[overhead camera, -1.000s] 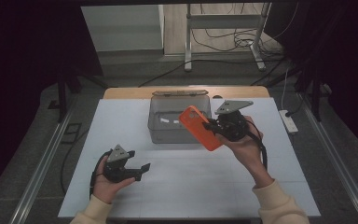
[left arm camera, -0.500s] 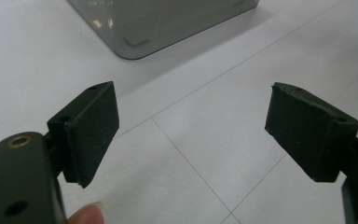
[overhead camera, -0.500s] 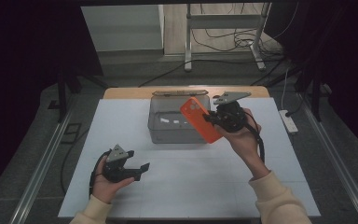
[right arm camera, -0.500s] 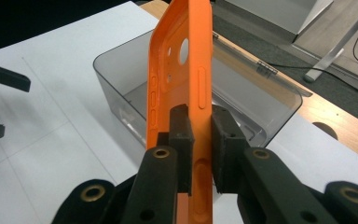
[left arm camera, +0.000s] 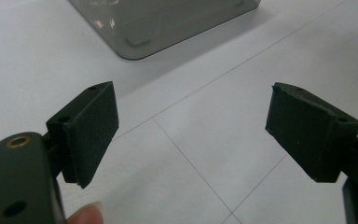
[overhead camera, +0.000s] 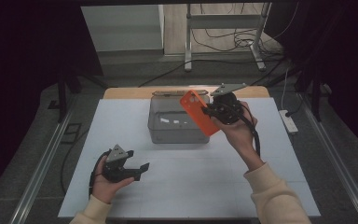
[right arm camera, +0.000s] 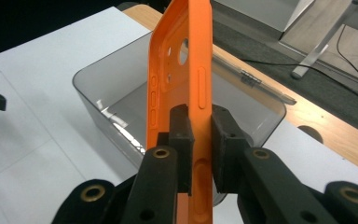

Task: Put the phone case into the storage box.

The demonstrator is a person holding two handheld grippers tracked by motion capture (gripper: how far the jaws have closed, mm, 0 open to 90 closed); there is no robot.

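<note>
Right gripper (overhead camera: 213,113) pinched orange phone case (overhead camera: 199,112) by one side wall, held over grey bin (overhead camera: 177,135) at table's 12 o'clock. Left gripper (overhead camera: 135,169) gaped empty (7 o'clock). Risk: thin-edge grip let case twist, miss bin.

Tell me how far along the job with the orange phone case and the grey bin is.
Done: the right gripper has its jaws clamped on the orange phone case and holds it lifted at the grey bin. In hand: carrying it above the bin's open top. Left: probably lowering it in and letting go; the case is not yet inside. The left gripper hangs open and empty over the white table.
</note>
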